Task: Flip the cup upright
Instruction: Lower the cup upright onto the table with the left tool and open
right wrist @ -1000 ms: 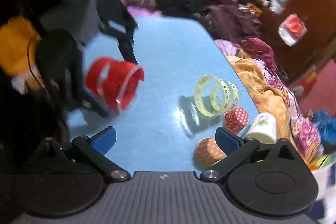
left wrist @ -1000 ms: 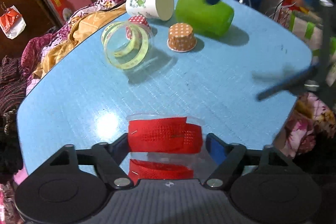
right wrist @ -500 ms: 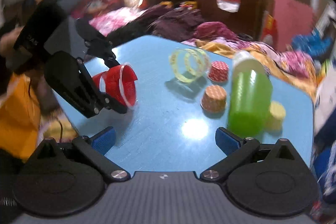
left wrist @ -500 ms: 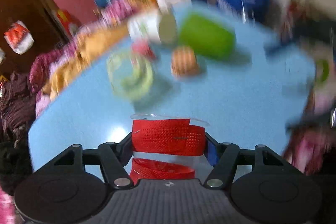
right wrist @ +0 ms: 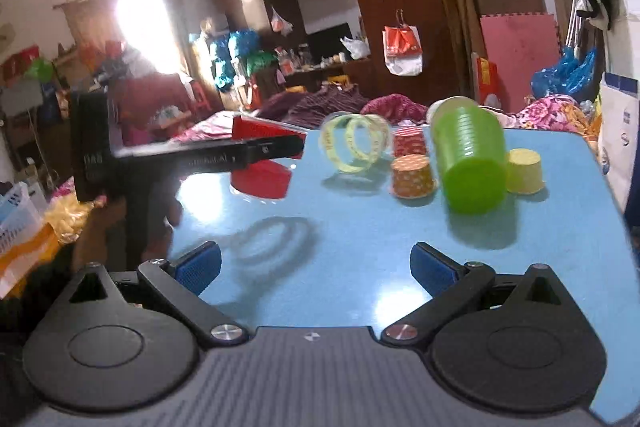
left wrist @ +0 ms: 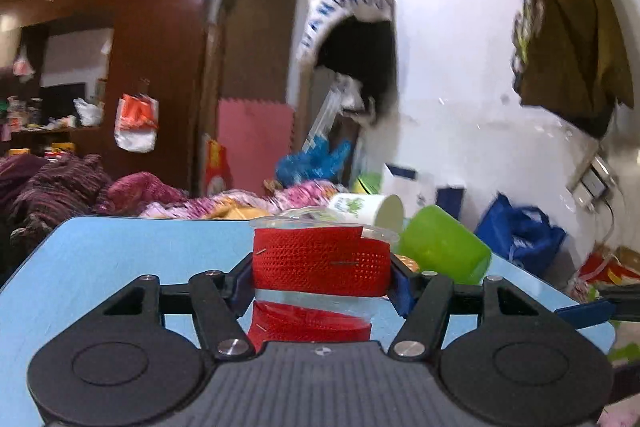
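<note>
Cluttered bedroom behind a blue table (right wrist: pixel 360 267), where the left gripper (left wrist: pixel 322 273), clamped on the red-banded cup (left wrist: pixel 320 261), has now swung it level, nearly upright; right gripper (right wrist: pixel 316 265) spread, empty.

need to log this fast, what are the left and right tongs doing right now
Left tongs: closed on the red-banded clear cup.
Right tongs: open, holding nothing, over the blue table.

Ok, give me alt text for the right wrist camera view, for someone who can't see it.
The open right gripper hovers empty over a blue table. At left, the left gripper grips a clear cup with red bands. Beyond, a green cup lies on its side among small paper cups.
</note>
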The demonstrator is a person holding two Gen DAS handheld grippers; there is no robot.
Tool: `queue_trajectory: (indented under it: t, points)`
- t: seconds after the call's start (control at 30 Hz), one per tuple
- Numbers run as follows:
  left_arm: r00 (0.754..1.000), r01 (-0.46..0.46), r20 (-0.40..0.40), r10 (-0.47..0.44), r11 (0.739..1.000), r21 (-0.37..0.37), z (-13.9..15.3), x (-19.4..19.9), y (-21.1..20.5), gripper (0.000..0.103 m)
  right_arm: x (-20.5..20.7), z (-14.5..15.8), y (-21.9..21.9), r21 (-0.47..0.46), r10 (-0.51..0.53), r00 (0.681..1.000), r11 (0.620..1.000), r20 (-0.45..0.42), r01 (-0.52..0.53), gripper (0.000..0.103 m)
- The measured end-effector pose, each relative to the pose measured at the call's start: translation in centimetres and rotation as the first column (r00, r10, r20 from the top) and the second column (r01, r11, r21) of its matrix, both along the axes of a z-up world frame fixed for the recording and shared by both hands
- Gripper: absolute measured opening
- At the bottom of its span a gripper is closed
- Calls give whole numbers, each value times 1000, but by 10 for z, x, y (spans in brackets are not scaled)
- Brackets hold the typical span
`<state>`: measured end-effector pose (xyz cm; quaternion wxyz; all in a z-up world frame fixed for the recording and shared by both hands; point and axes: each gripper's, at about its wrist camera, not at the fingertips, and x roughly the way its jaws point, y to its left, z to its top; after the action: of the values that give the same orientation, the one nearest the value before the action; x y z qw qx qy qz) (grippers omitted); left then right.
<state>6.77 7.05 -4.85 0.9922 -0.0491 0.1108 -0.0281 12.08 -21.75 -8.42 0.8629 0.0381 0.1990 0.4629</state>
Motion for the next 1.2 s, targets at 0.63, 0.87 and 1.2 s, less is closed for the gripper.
queue_trajectory:
  t: [0.63, 0.87, 1.2]
  points:
    - [992, 28, 122, -29, 1000, 7, -32, -39, -16, 68, -3, 0, 3, 132, -91, 996, 987, 15, 89, 102]
    - [992, 47, 113, -47, 999, 4, -34, -46, -13, 73, -1, -3, 0, 141, -89, 996, 986, 11, 87, 102]
    - [992, 87, 90, -87, 996, -1, -24, -57, 1, 94, 1, -7, 4, 138, -83, 996, 987, 27, 79, 102]
